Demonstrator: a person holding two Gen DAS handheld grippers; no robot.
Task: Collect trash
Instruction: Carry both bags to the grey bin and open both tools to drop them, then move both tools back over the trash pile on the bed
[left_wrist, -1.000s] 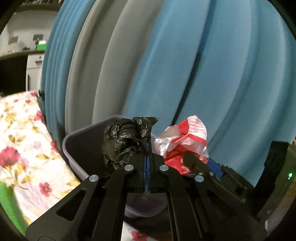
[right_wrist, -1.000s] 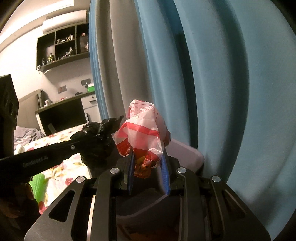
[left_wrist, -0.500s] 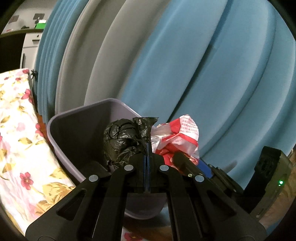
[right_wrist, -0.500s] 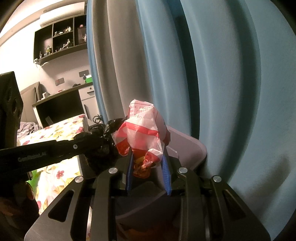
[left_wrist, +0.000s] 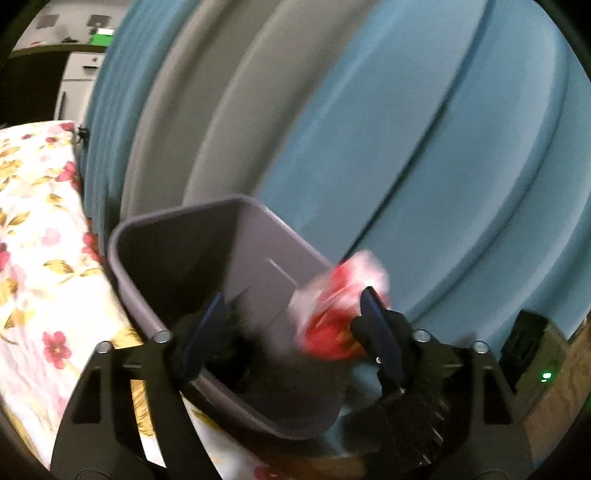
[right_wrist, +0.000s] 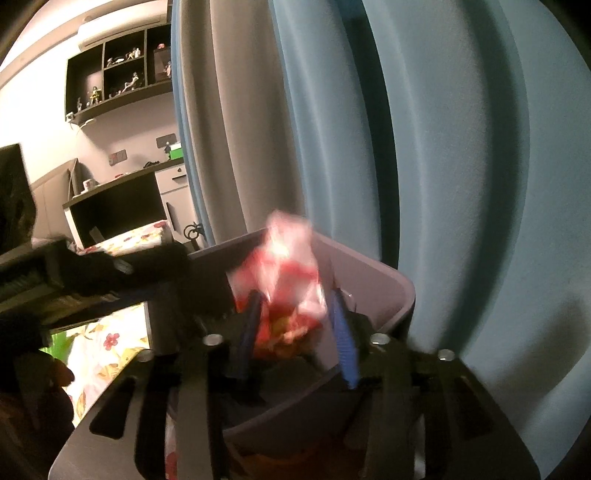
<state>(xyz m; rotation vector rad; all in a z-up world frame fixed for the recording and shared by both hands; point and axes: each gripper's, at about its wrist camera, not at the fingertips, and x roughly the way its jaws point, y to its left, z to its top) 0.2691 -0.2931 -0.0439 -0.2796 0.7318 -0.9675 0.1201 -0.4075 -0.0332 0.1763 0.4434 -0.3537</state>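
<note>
A grey-purple trash bin (left_wrist: 258, 236) stands below both grippers; its rim also shows in the right wrist view (right_wrist: 402, 291). My left gripper (left_wrist: 291, 332) is open wide over the bin. The black crumpled bag (left_wrist: 229, 350) sits low between its fingers, inside the bin, blurred. My right gripper (right_wrist: 295, 328) has its jaws spread apart around a red and white wrapper (right_wrist: 288, 280), which is blurred. The same wrapper (left_wrist: 336, 306) shows in the left wrist view beside the right gripper's fingers (left_wrist: 380, 339).
Blue and grey curtains (left_wrist: 369, 129) hang right behind the bin. A floral bedspread (left_wrist: 33, 229) lies to the left. A dark desk (right_wrist: 118, 206) and wall shelves (right_wrist: 118, 77) stand farther back.
My left gripper has opened and the black bag has dropped low into the bin. My right gripper's jaws have widened and the wrapper has blurred. Both grippers have come closer over the bin.
</note>
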